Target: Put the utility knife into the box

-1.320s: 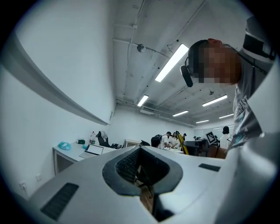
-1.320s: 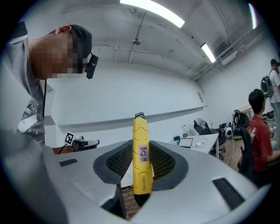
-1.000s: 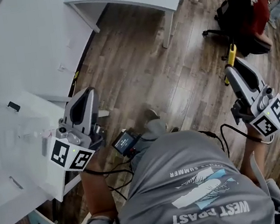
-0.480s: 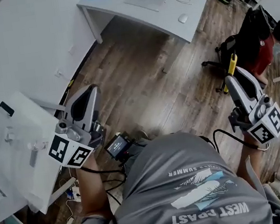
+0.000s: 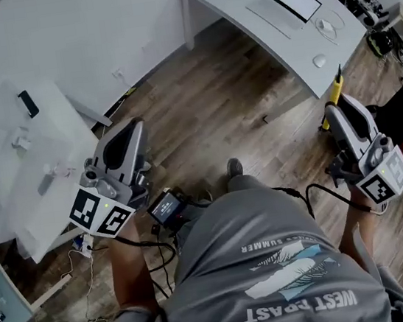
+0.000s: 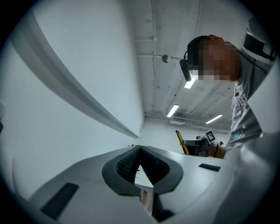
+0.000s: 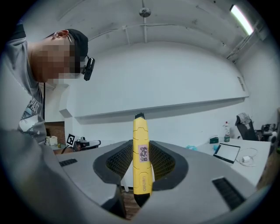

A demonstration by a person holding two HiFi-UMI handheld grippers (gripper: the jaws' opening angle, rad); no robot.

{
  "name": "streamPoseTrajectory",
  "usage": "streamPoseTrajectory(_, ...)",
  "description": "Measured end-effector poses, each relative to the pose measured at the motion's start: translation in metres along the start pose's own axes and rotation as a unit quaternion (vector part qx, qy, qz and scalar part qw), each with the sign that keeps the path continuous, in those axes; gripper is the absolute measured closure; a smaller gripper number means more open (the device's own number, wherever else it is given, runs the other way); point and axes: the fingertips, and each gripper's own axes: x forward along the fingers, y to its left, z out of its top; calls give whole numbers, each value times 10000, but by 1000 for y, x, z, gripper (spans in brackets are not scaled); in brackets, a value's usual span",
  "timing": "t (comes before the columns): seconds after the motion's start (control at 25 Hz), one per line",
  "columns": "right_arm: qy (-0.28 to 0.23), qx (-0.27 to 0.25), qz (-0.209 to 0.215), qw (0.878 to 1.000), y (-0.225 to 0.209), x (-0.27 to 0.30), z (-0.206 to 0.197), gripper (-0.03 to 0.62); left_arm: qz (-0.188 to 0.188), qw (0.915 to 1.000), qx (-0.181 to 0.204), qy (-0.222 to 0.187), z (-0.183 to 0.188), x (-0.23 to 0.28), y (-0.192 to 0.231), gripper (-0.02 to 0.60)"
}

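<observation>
table (image 5: 64, 135): white, left side of the head view.
box (image 5: 10, 176): probably the clear one on its tabletop; outline faint.
left gripper (image 5: 131, 128): jaws together, empty, nearer the box.
right gripper (image 5: 337, 106): clamped on utility knife (image 5: 335, 89), long axis along the jaws; box well to its left.

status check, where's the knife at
Right hand-held gripper shut on utility knife. Left hand-held gripper shut, empty. No box made out.

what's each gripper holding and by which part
Right gripper: the yellow utility knife, clamped around its middle, dark tip sticking out. Left gripper: nothing, jaws together.
</observation>
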Motion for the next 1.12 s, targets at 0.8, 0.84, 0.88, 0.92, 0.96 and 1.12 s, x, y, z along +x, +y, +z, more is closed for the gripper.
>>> streamPoseTrajectory(0.8,187,519,2346,9705,-121,155,-14,471,2361,9705,493,55,9,42,19,572)
streamPoseTrajectory(0.84,222,533,2449,9678,-118,164,-15,471,2458,9679,516,47,10,38,22,572)
streamPoseTrajectory(0.88,253,527,2539,9655,-114,172,-17,471,2539,9657,536,30,12,33,25,572)
streamPoseTrajectory(0.92,273,503,2615,9635,-109,182,-17,471,2610,9638,551,4,14,27,30,572)
streamPoseTrajectory(0.96,280,469,2684,9618,-103,193,-17,471,2675,9619,561,-31,16,21,35,572)
streamPoseTrajectory(1.12,244,383,2958,9542,-72,231,-6,471,2931,9542,561,-206,25,-7,60,572)
